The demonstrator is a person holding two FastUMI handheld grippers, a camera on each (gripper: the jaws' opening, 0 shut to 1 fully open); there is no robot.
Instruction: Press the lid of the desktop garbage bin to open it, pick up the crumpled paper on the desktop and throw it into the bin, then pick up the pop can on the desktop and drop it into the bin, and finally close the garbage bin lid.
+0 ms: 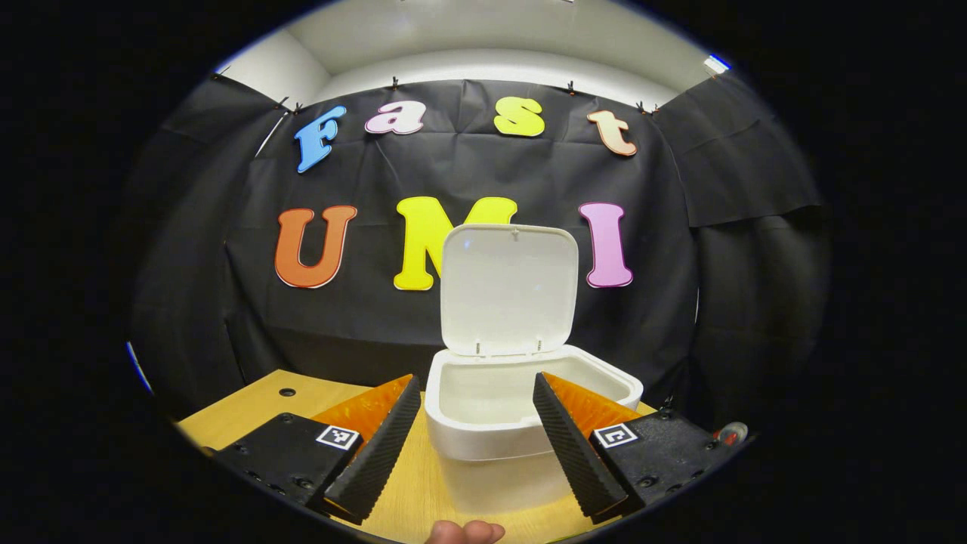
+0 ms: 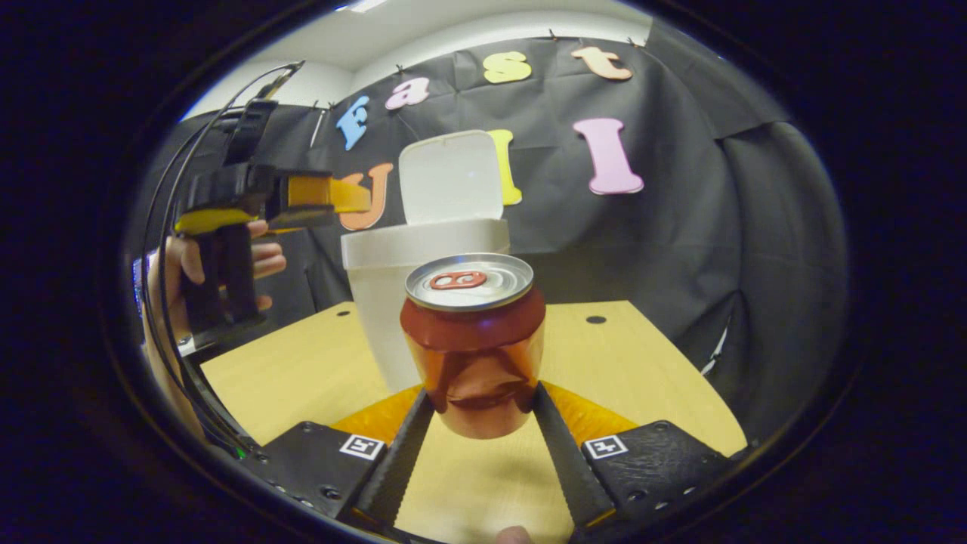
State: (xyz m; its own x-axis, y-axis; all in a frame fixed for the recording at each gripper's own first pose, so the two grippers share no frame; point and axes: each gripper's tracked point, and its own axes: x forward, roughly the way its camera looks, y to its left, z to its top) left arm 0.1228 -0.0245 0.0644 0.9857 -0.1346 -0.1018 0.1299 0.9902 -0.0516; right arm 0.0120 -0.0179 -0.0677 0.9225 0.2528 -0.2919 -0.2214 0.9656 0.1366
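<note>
The white desktop bin (image 1: pixel 483 442) stands on the wooden table with its lid (image 1: pixel 508 291) swung upright. My left gripper (image 1: pixel 474 381) is open, its fingers spread just in front of the bin's rim with nothing between them. In the right gripper view, a red pop can (image 2: pixel 472 340) with a silver top is held upright a little above the table, and my right gripper (image 2: pixel 482 393) is shut on its lower sides. The bin (image 2: pixel 378 302) and raised lid (image 2: pixel 451 177) stand just behind the can. A hand holds the left gripper (image 2: pixel 340 198) up at the bin's left.
The light wooden table (image 2: pixel 302 370) has small round holes (image 2: pixel 596 319) and ends at the black cloth wall behind the bin. Bare tabletop stretches on both sides of the bin. A small round object (image 1: pixel 731 433) sits at the table's far right edge.
</note>
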